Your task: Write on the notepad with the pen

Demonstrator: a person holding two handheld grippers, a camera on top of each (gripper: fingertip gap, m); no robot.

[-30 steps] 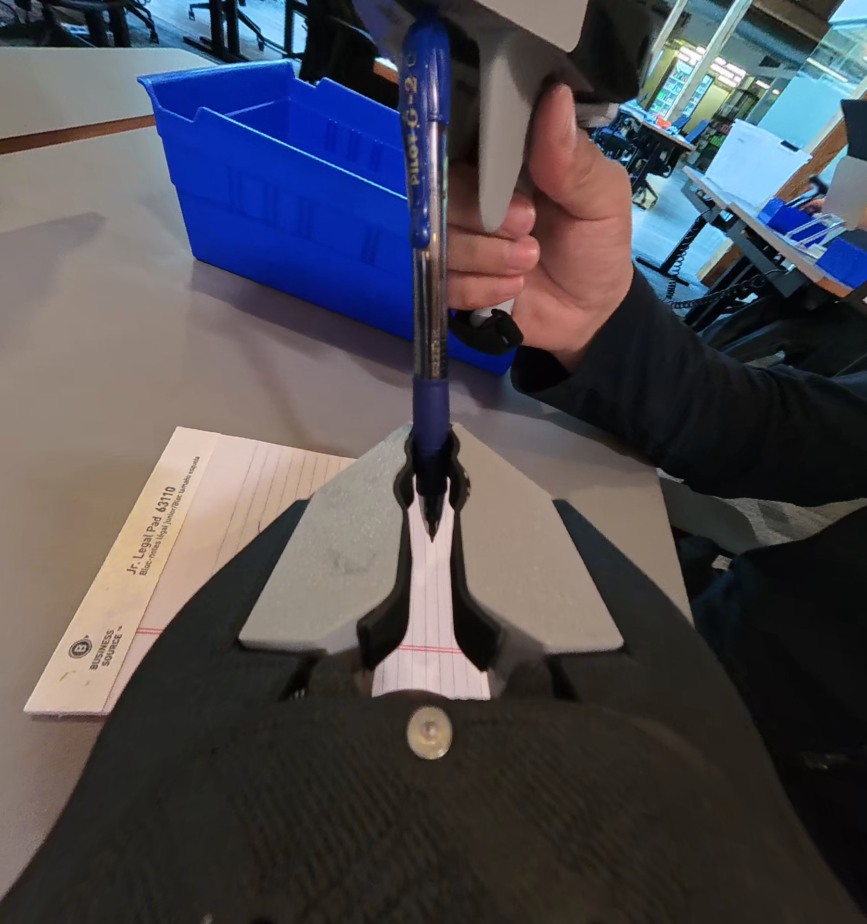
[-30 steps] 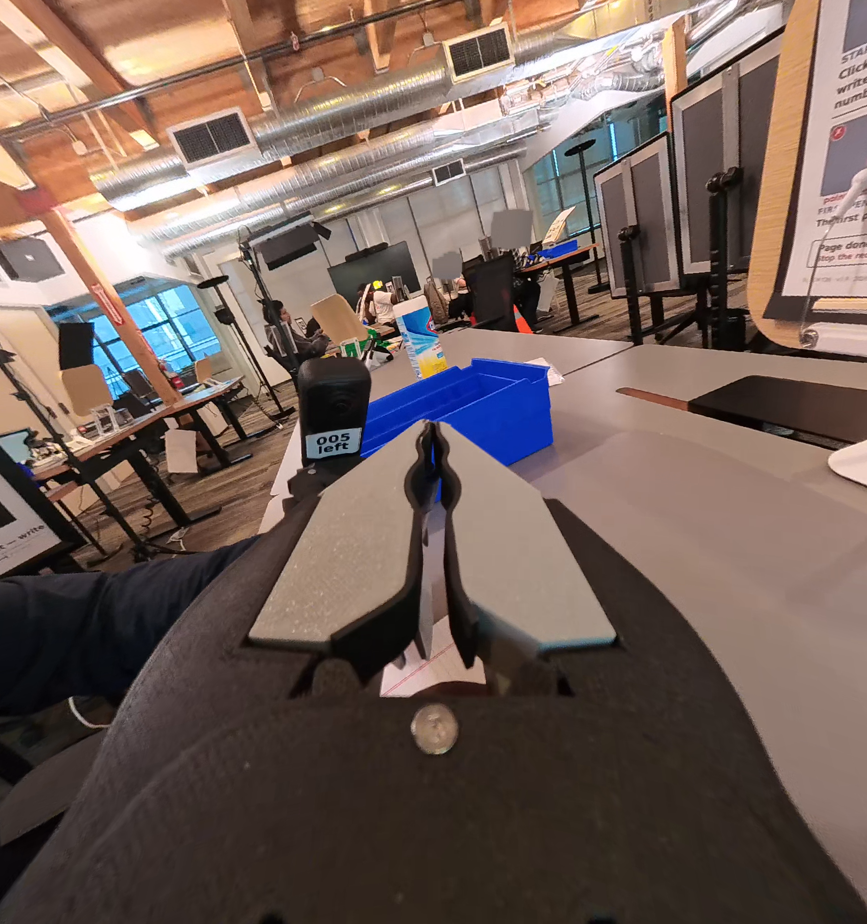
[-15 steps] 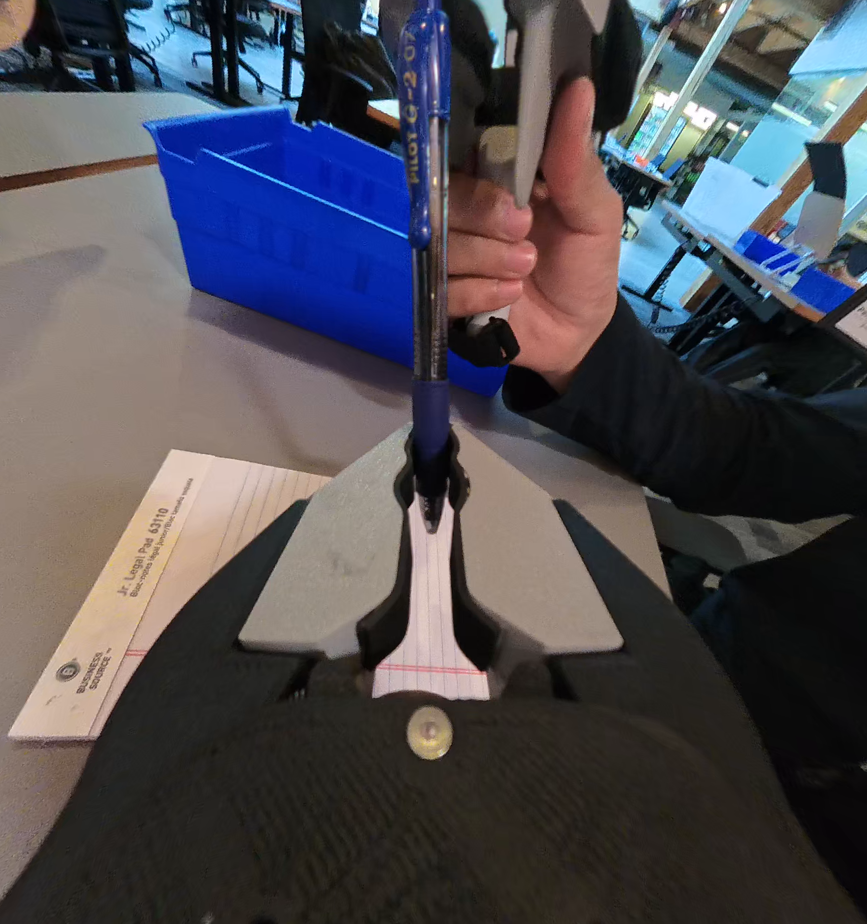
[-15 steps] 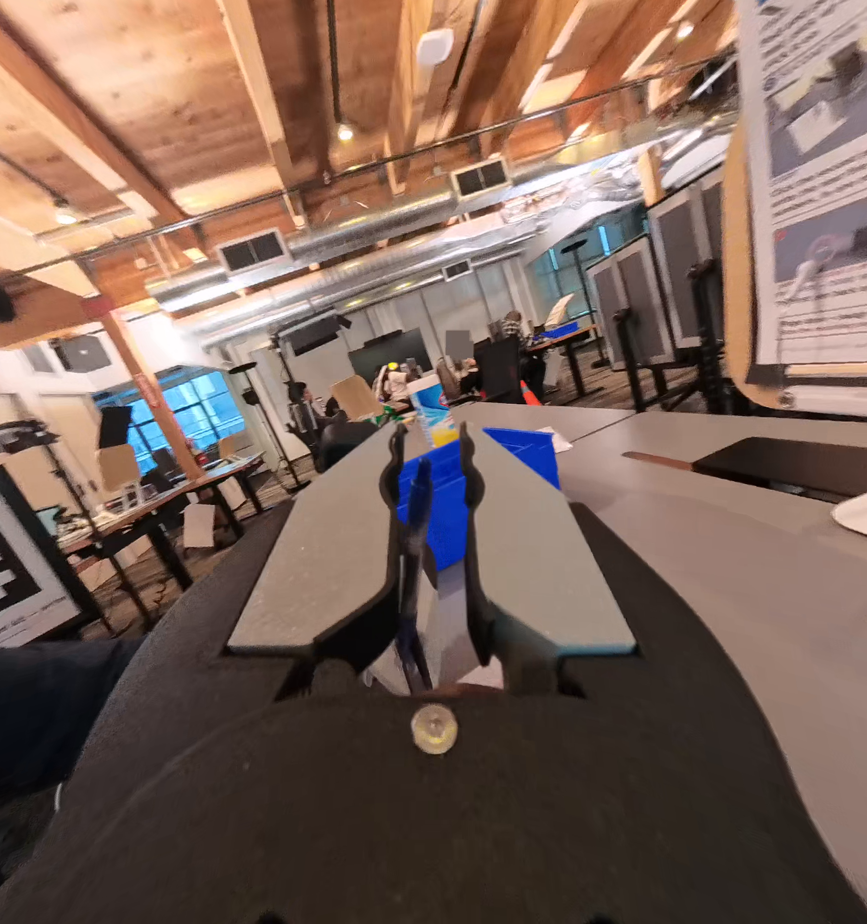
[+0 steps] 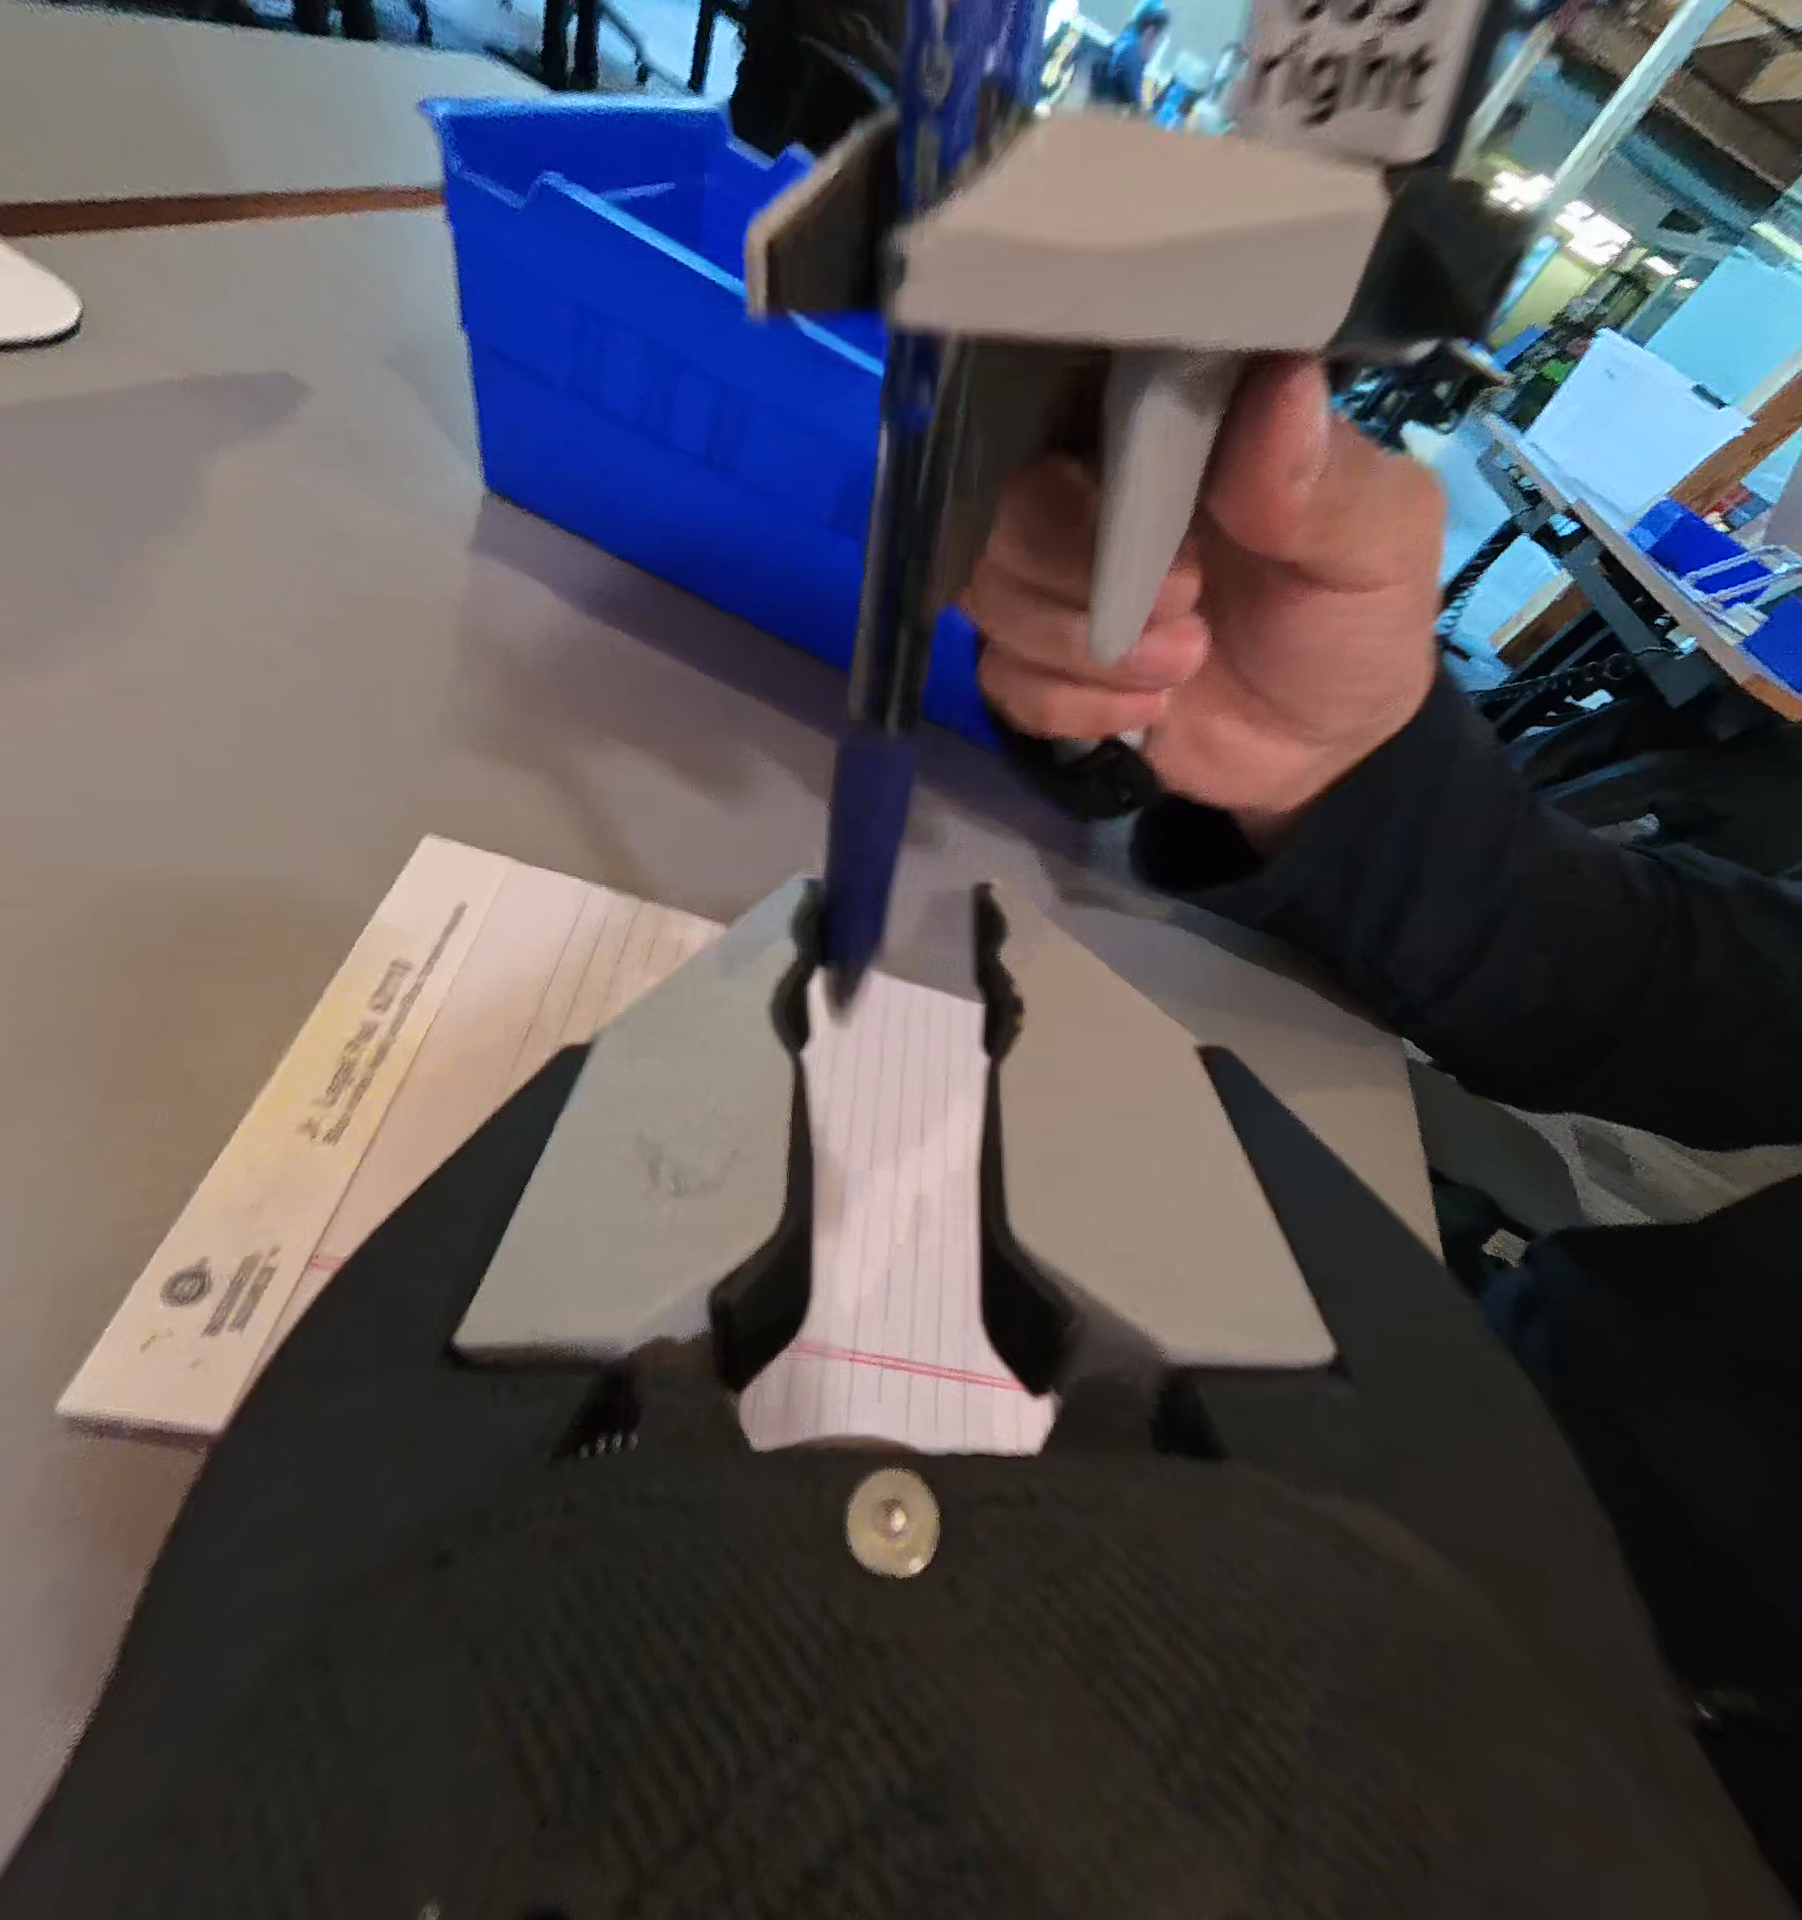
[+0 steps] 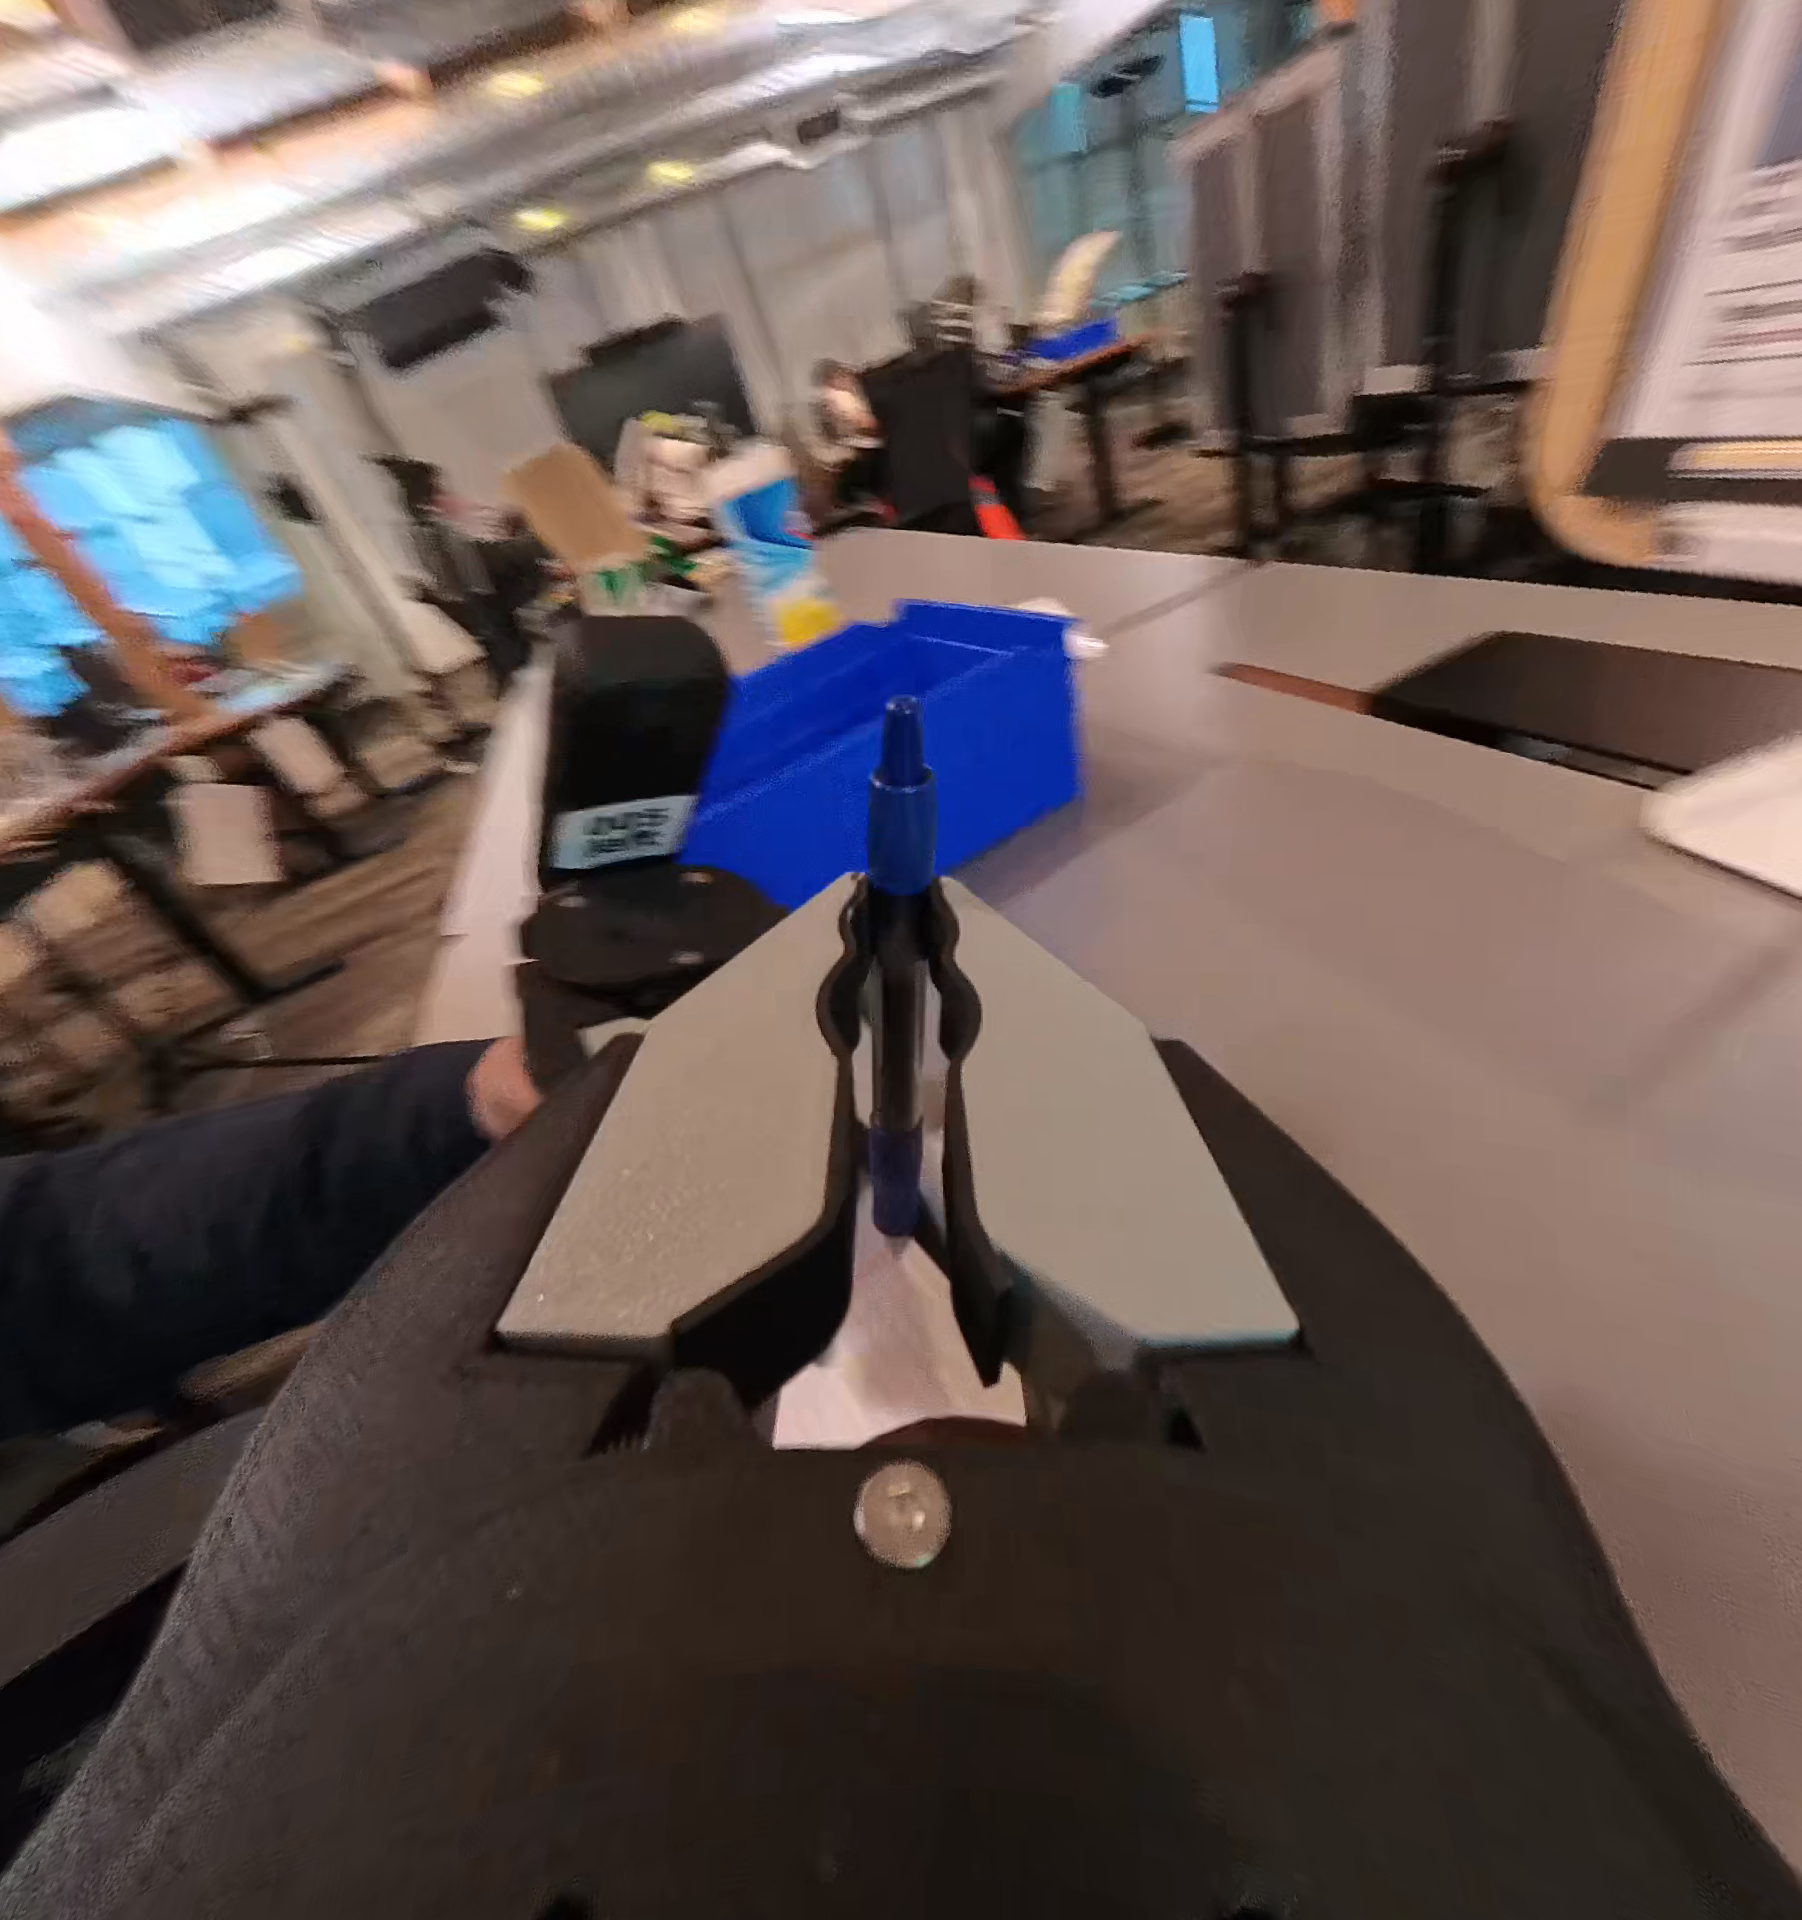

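Note:
A blue pen (image 5: 869,852) stands nearly upright with its tip over the white lined notepad (image 5: 554,966) on the grey table. My right gripper (image 5: 902,249) is shut on the pen's upper barrel, held from above by a hand. My left gripper (image 5: 892,914) is open just above the pad, and the pen's blue grip leans against its left finger. In the right wrist view the pen (image 6: 895,1039) is clamped between the fingers of my right gripper (image 6: 895,914), its top end sticks out past the tips, and a strip of the notepad (image 6: 876,1340) shows below.
A blue plastic bin (image 5: 648,343) stands on the table behind the pad and also shows in the right wrist view (image 6: 876,717). A white object (image 6: 1770,821) and a black mat (image 6: 1603,696) lie farther off. The table's right edge is close to the pad. The left gripper's tips are roughly 10 centimeters from the right gripper's.
My left gripper has opened and let go of the pen's grip. My right gripper has closed on the pen's upper barrel and come lower and closer.

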